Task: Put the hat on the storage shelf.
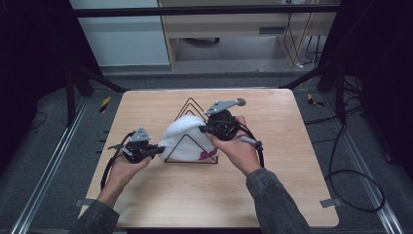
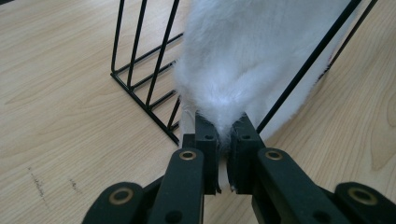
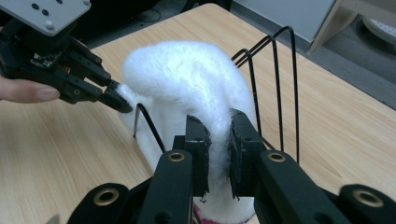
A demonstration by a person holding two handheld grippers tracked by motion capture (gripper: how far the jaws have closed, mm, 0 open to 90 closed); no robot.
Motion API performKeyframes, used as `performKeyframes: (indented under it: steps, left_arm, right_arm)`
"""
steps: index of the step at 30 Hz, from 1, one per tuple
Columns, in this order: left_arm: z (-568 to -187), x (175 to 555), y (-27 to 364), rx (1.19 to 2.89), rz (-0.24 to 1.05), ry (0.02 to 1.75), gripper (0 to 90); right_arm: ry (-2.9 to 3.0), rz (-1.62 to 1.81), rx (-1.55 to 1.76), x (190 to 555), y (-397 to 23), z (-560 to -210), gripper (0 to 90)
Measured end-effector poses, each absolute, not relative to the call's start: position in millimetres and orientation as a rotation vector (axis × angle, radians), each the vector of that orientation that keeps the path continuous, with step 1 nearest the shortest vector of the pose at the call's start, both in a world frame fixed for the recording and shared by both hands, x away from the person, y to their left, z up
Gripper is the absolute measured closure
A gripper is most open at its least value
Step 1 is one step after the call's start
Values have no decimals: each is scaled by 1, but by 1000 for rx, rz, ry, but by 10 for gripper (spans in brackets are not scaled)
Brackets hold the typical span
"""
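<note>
A light wooden desk (image 1: 160, 200) with rounded corners stands on grey floor, and the black wire rack (image 1: 191, 105) near its middle serves as the landmark. Left of the rack, beyond the desk edge, a metal rail (image 1: 46, 170) runs along the floor, with a yellow-and-black striped marker (image 1: 105, 104) lying farther back. Just left of the rack, the left gripper (image 1: 158, 150) points at it, its jaws pressed together on a pinch of the white fluffy cloth (image 1: 182, 134); in the left gripper view the fur (image 2: 252, 51) bulges out between the pads, and the rack's bars (image 2: 140, 60) rise from the pale wood grain just beside it. The cloth sits in the rack, draped among the triangular wires, with a small pink-red patch (image 1: 208, 155) low on its right side. At the rack's right side, the right gripper (image 1: 204, 129) nips a fold of the same cloth between nearly closed jaws, as the right gripper view shows (image 3: 215, 140). Right of the rack the desk lies bare, and beyond its edge black cables (image 1: 350, 185) loop over the floor. Behind the rack, past the desk's far edge, stand a white panel (image 1: 122, 39) and a pale wooden cabinet (image 1: 234, 24).
</note>
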State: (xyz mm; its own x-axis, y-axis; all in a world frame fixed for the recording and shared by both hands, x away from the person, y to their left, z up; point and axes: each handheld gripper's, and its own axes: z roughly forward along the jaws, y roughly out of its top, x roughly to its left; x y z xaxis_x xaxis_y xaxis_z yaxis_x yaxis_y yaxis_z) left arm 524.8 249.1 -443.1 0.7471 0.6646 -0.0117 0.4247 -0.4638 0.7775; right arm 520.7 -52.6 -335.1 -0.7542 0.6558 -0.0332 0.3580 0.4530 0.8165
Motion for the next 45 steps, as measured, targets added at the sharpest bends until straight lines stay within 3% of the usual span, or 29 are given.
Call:
performKeyframes:
  steps: [13,20,29,33,41,45]
  left_arm:
    - [-450,524,250,2139,366,827,838]
    - [-451,520,251,2136,379,829,822]
    - [-448,511,255,2112,410,842,766]
    - [-440,501,258,2071,449,842,654]
    - [-436,491,265,2043,489,878,206]
    - [-439,485,267,2052,484,872,53]
  right_arm:
    - [2381,1186,845,516,-51,-339,752]
    - [2378,1182,850,509,-55,-342,652]
    - [2368,1188,869,499,-67,-342,595]
    - [2362,1189,874,494,-71,-343,551]
    - [2303,1193,890,485,-79,-346,347]
    - [2264,1192,909,484,-85,-347,221]
